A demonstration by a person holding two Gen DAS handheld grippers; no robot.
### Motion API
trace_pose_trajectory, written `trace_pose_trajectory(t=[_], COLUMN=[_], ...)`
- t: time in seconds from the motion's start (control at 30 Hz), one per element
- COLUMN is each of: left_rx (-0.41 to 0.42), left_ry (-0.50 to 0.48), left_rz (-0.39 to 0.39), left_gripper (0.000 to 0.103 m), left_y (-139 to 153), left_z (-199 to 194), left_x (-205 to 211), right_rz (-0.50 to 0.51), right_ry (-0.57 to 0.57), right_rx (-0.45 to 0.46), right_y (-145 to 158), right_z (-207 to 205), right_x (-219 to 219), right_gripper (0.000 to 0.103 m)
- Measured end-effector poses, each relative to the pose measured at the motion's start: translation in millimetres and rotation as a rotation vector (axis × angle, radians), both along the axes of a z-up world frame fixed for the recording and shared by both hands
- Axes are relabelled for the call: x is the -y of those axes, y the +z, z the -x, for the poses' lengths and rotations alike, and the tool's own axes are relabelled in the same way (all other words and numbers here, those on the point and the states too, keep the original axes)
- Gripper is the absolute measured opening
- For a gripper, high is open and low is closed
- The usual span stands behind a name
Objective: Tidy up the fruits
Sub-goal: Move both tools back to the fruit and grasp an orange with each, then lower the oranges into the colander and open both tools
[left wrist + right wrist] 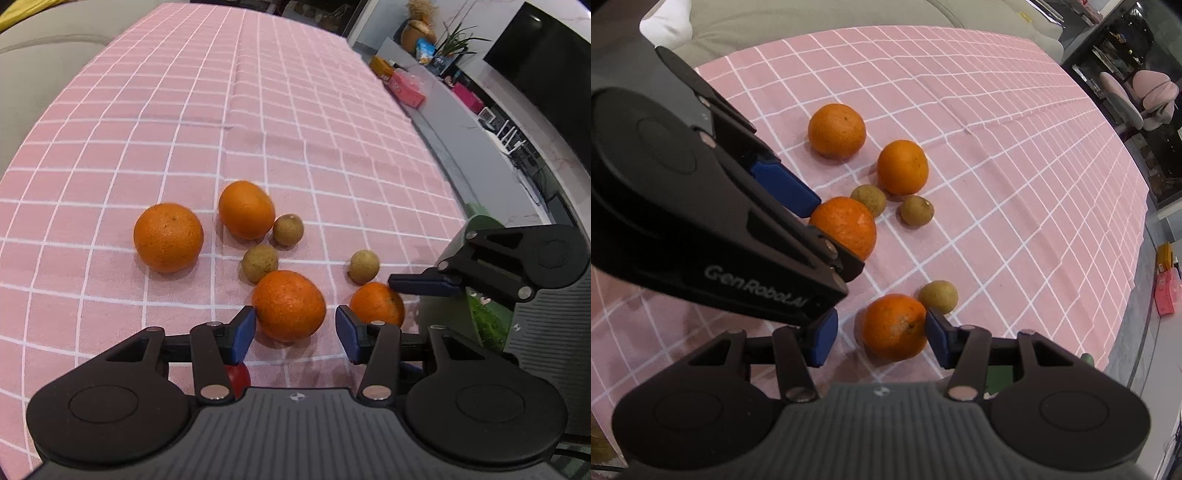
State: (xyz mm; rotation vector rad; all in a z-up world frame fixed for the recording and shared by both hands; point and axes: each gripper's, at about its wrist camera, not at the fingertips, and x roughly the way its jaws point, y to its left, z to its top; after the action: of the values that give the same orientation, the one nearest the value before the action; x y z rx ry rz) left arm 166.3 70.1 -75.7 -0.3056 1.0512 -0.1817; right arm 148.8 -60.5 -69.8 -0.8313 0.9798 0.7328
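Several oranges and three small brown longans lie on a pink checked tablecloth [147,110]. My left gripper [295,332] is open around one orange [289,304], fingers on either side, not closed on it. My right gripper [881,338] is open around another orange [894,326], which also shows in the left wrist view [376,303]. Two more oranges [168,237] [246,209] lie farther off. Longans [259,263] [288,229] [364,266] sit among them. A red fruit [238,378] is partly hidden under my left gripper.
The table's right edge [436,155] curves close to the fruits. Beyond it is a grey counter with pink boxes [406,90]. A green object [484,317] sits under the right gripper. A sofa [812,18] lies behind the table.
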Motion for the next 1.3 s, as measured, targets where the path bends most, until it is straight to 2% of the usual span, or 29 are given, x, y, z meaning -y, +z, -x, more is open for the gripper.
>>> trace_pose_trajectory(t=[0.1, 0.2, 0.4, 0.6, 0.63, 0.67, 0.7, 0.83, 0.97, 1.03, 1.17, 1.3], left_rx=[-0.013, 0.000, 0.021, 0.051, 0.056, 0.060, 0.054, 0.022, 0.004, 0.001, -0.002, 0.010], left_ry=[0.004, 0.010, 0.032, 0.062, 0.062, 0.061, 0.057, 0.040, 0.021, 0.009, -0.021, -0.064], left_rz=[0.005, -0.003, -0.026, -0.016, -0.017, -0.021, -0.032, -0.033, -0.008, -0.007, -0.023, -0.078], left_gripper=[0.045, 0.043, 0.041, 0.034, 0.030, 0.005, 0.002, 0.003, 0.011, 0.019, 0.045, 0.053], left_y=[-4.2, -3.2, 6.0, 24.3, 26.4, 27.1, 27.5, 20.6, 12.9, 12.6, 15.0, 17.3], left_z=[-0.1, 2.2, 9.7, 19.4, 21.5, 22.5, 23.0, 25.0, 32.3, 34.5, 40.2, 49.8], left_x=[0.3, 0.7, -0.3, -2.2, -1.0, 0.7, 2.5, 5.9, 0.7, 1.3, 3.0, 11.0], right_rz=[0.040, 0.052, 0.025, -0.065, -0.088, -0.112, -0.130, -0.188, -0.239, -0.282, -0.395, -0.487], right_ry=[-0.004, -0.019, -0.032, -0.055, -0.065, -0.078, -0.090, -0.142, -0.176, -0.209, -0.311, -0.402], right_rx=[0.017, 0.045, 0.042, 0.074, 0.074, 0.074, 0.073, 0.028, 0.020, 0.011, -0.008, 0.006], right_y=[-3.7, -4.7, -2.2, 25.9, 32.3, 39.3, 44.3, 52.5, 55.3, 60.5, 80.1, 98.1], right_z=[-0.2, -1.9, -2.5, 9.8, 11.3, 13.1, 14.2, 16.6, 22.5, 23.4, 23.2, 25.0], right_x=[-4.3, -4.7, -2.5, 5.3, 7.8, 11.0, 13.8, 25.8, 39.1, 47.7, 73.0, 104.2], right_gripper=[0.047, 0.035, 0.034, 0.033, 0.033, 0.033, 0.033, 0.033, 0.034, 0.034, 0.033, 0.033])
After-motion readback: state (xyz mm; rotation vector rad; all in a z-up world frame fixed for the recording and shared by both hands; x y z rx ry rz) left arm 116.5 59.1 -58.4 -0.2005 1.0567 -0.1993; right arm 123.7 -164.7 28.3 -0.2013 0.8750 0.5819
